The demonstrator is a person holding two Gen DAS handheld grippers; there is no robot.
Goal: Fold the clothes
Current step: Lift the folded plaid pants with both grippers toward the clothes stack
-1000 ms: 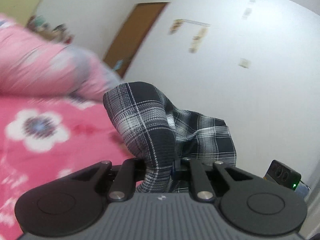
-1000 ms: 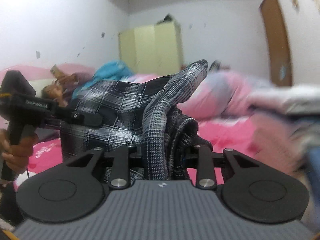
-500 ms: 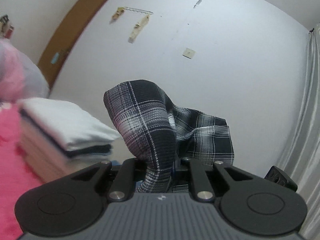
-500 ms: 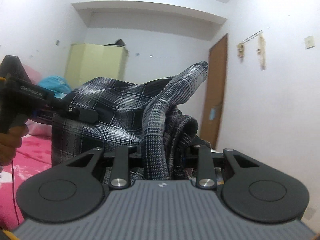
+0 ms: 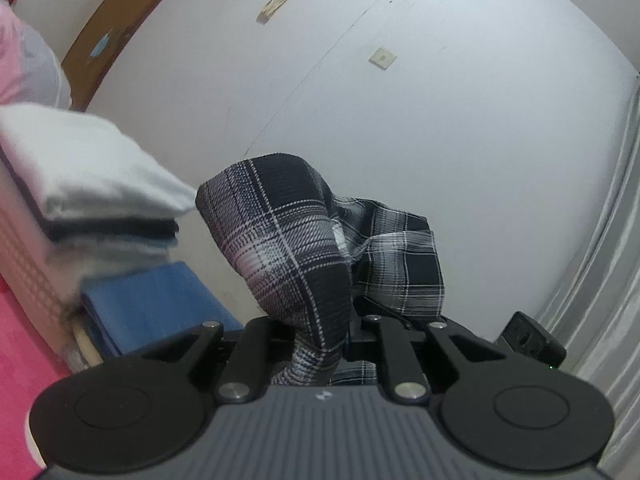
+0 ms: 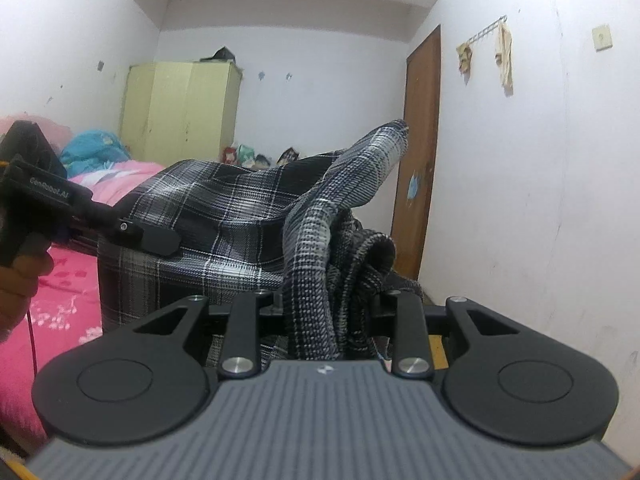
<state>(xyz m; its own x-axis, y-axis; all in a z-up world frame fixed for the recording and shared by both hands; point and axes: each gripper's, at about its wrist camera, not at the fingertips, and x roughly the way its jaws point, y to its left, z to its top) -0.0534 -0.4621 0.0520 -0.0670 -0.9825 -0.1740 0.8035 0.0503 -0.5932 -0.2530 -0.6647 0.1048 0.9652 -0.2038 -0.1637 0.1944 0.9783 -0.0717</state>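
1. Holding the plaid garment up in the air, the left gripper and the right gripper each have their jaws narrowed onto a bunched edge of the cloth; the fabric rises out from between both pairs of jaws.
2. The garment hangs between the two grippers, off the bed, with one panel stretched toward the left gripper and a thick twisted roll at the right one.
3. The step in hand looks like carrying the piece toward the stack of folded clothes, which sits just left of the garment in the left wrist view.
4. To do it well, keep both grips firm and the two hands level with each other, so that the cloth stays taut and no loose end drags.
5. The twisted bunch at the right gripper will probably land lumpy; shaking it flat before laying it down would help.
6. Lower it squarely onto the stack, since a tall soft pile may tip or slide.
7. Beyond the garment, the pink floral bedspread covers the bed, a yellow-green wardrobe stands behind it, and a brown door sits to its right in a white wall.
8. A person's hand on the left gripper's handle shows left of the garment.
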